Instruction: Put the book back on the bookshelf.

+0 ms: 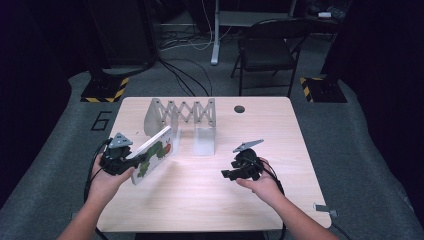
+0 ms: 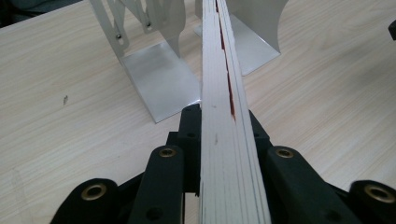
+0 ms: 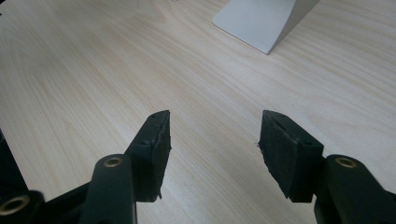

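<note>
The left gripper (image 1: 131,162) is clamped on a picture book (image 1: 156,152), its jaws pressed against both covers near one end, as the page edges running up between them in the left gripper view show. The book (image 2: 223,93) is held on edge, tilted, near the left edge of the table (image 1: 200,200), with its far end pointing toward the expanding metal book rack (image 1: 185,114) that stands by the far edge.

The step in hand looks like carrying the book to the rack so it can be stood upright there. From the left gripper view the book's leading edge lines up between the two metal bookend plates (image 2: 159,79), so the approach seems roughly aimed. The rack holds nothing yet; both of its slots are bare metal, and the book is still apart from it.

The right gripper (image 1: 229,174) hovers over the middle of the table toward the right edge, jaws apart and holding nothing, with bare wood between them in the right gripper view (image 3: 212,135). One corner of the rack's base plate (image 3: 261,21) lies ahead of it.

The next move likely calls for raising the book to vertical and sliding it in between the plates without knocking the light rack; the free gripper could steady the rack if it shifts
</note>
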### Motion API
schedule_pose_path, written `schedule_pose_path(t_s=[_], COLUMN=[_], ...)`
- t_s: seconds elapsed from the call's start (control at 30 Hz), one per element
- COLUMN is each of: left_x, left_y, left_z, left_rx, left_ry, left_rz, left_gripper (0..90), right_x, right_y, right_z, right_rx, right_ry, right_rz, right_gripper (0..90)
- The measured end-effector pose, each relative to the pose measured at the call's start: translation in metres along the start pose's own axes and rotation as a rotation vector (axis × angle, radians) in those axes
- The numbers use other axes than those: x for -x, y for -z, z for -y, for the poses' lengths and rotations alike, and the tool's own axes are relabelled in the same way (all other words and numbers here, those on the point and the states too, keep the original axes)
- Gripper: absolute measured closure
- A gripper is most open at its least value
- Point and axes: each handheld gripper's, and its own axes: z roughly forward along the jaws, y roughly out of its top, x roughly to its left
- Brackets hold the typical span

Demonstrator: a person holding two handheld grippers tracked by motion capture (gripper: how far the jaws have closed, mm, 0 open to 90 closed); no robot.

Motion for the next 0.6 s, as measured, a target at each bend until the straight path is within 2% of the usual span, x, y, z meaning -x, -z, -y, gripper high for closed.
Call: schedule_pose_path(t_s=[0.33, 0.6], left_x=[-0.007, -0.012], left_y=[-0.001, -0.006], left_z=[-0.001, -0.003], left_rx=[0.016, 0.004], left_ry=[0.031, 0.047], left_rz=[-0.029, -0.045], left_gripper=[75.6, 75.6], right_x=[0.0, 0.0], right_y=[-0.001, -0.001], right_z=[0.0, 0.001], right_rx=[-0.003, -0.003], right_ry=[-0.009, -0.006], right_rz=[-0.001, 0.0], right_gripper=[43.3, 43.3])
